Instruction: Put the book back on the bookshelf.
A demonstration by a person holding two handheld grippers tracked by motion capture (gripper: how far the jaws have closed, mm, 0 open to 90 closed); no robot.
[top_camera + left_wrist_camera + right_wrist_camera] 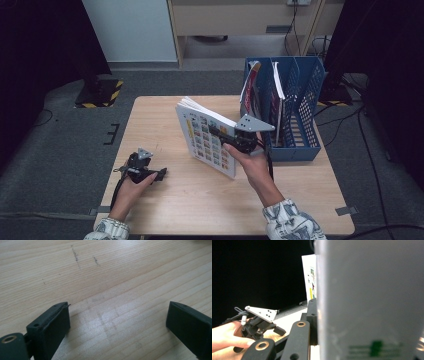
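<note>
A thick book with a cover of small colourful pictures stands tilted on its lower edge above the middle of the wooden table. My right gripper is shut on its right side, held by a hand coming from the lower right. In the right gripper view the book's grey face is pressed against one black finger; the other finger is hidden behind it. My left gripper rests low at the table's front left. Its jaws stand open over bare wood with nothing between them.
A blue mesh file rack stands at the table's right rear, just right of the held book, with several books upright in its left compartments. The left gripper shows far off in the right gripper view. Grey floor surrounds the table.
</note>
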